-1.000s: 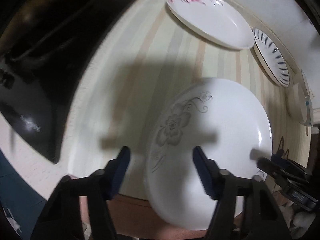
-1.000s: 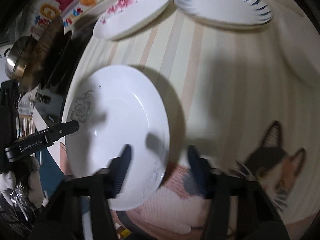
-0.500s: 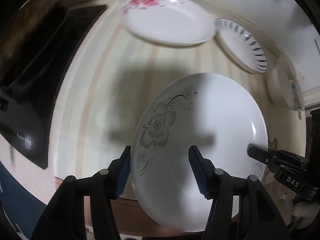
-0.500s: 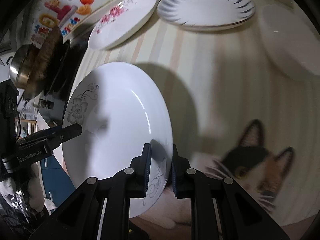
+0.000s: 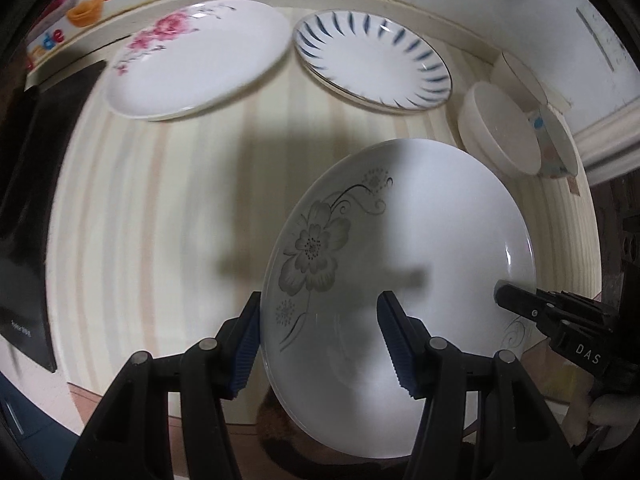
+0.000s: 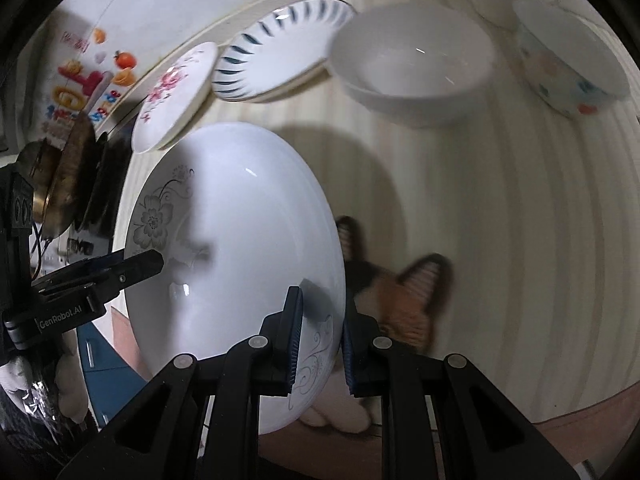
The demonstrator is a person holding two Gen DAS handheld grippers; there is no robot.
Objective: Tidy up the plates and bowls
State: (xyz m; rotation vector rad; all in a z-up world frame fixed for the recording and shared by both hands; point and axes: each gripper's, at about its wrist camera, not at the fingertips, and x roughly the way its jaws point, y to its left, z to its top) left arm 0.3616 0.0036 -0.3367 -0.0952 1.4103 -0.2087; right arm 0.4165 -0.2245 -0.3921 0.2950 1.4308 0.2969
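A white plate with a grey flower (image 5: 400,272) is held tilted above the striped counter (image 5: 160,208). My right gripper (image 6: 318,344) is shut on this plate's (image 6: 232,240) near rim. My left gripper (image 5: 320,344) is open, its jaws standing either side of the plate's left rim without clamping it. A pink-flower plate (image 5: 196,60) and a blue-striped plate (image 5: 372,60) lie at the back. A white bowl (image 6: 412,64) and a spotted bowl (image 6: 568,60) stand at the right.
A black stovetop (image 5: 24,216) lies at the left with a pan (image 6: 60,184) on it. A cat's head (image 6: 400,300) shows below the counter's front edge. The wall runs along the back.
My right gripper closed on the plate's rim and lifted it, tilting it up. Both views have swung toward the back plates and the bowls.
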